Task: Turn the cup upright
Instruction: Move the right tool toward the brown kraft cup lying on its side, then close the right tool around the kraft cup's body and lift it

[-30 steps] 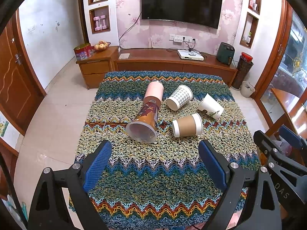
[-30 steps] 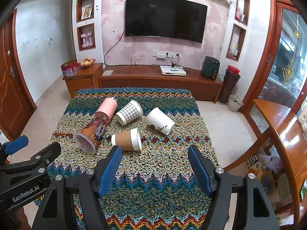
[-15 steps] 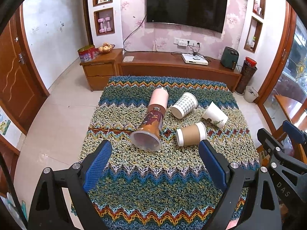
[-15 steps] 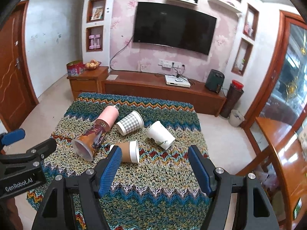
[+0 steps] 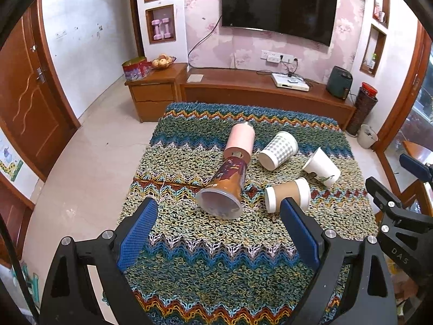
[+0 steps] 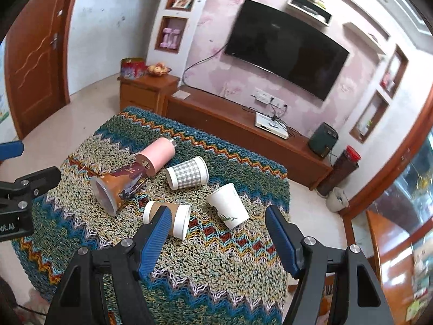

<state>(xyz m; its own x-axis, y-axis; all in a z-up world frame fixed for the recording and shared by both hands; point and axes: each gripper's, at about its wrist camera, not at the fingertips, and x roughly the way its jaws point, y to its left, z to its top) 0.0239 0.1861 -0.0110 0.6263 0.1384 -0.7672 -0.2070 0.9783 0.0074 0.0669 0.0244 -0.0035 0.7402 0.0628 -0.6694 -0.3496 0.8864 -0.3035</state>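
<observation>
Several cups lie on their sides on a zigzag-knit cloth [image 5: 216, 254] over the table. A tall brown printed cup [image 5: 224, 187] [image 6: 119, 187] has its mouth toward me. A pink cup [image 5: 240, 140] [image 6: 157, 154] lies behind it. A checked cup [image 5: 278, 150] [image 6: 186, 173], a white cup [image 5: 322, 168] [image 6: 228, 205] and a brown sleeved cup [image 5: 288, 197] [image 6: 167, 216] lie to the right. My left gripper [image 5: 217, 237] is open and empty, short of the tall cup. My right gripper [image 6: 219, 241] is open and empty, near the brown sleeved and white cups.
A wooden TV cabinet [image 5: 265, 92] with a TV [image 5: 278, 8] above it stands behind the table. A side cabinet [image 5: 154, 92] holds a fruit bowl and a red tin. Tiled floor [image 5: 89, 162] lies left of the table. A wooden door [image 5: 24, 100] is at the left.
Both grippers have risen and pulled back a little, and the right one has tilted and swung left. The cups have not moved. Both stay open.
</observation>
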